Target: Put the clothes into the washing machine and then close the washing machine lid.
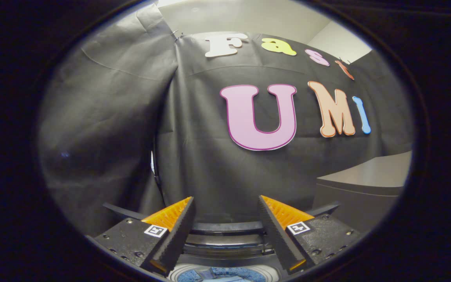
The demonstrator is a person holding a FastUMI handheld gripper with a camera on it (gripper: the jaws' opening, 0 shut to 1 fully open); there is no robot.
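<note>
Black cloth wall [210,156] fills the centre, a grey cabinet [366,184] at lower right. At bottom centre, the gripper [225,219] gapes wide, empty, over the round white washing machine opening [225,272]; blue fabric [229,274] inside is cut off.

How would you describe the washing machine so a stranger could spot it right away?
Start at the black cloth wall. Below it, between the open gripper fingers, sits the washing machine: a round rimmed opening, unlike the flat-topped grey counter alongside.

matt creased cloth wall [194,156], smooth cabinet [366,184] (grey, matt)
</note>
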